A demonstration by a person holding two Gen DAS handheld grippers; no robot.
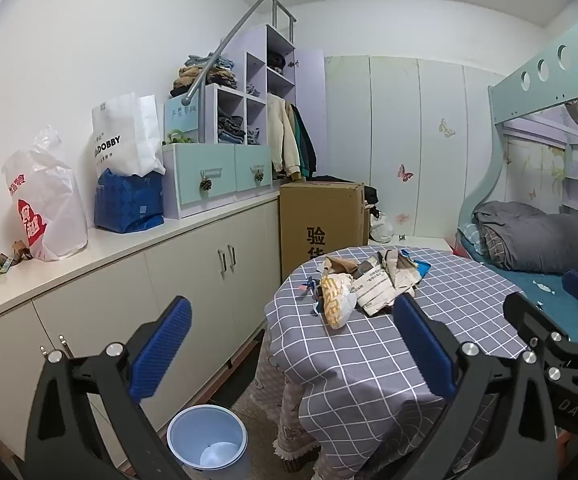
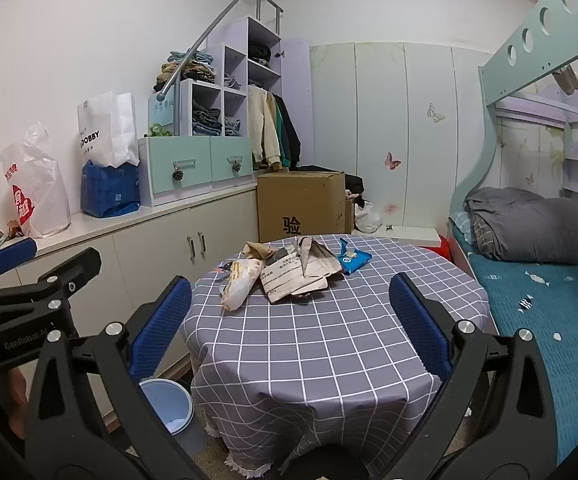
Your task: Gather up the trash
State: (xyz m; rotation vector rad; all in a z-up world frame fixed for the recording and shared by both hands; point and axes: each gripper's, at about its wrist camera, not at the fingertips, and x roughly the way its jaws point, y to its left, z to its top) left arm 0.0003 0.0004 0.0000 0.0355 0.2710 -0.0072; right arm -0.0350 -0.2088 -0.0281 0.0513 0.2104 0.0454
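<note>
Both grippers hang short of the round surface [image 2: 329, 320], which is draped in a grey checked cloth, and both are released with nothing between the blue pads. The left gripper [image 1: 293, 344] points toward the surface's left edge; the right gripper [image 2: 289, 320] faces its near edge head-on.

The trash sits in one heap on the far half of the surface: a crumpled white and yellow bag [image 2: 241, 280], torn brown paper packaging [image 2: 301, 272] touching it, and a blue wrapper [image 2: 353, 258] just beside that on the right. The near half of the cloth is bare.

A light blue bin [image 1: 207, 438] stands on the floor in the narrow gap between the surface and the cabinets [image 1: 193, 276]. The bed [image 2: 549, 308] runs close along the right edge.
</note>
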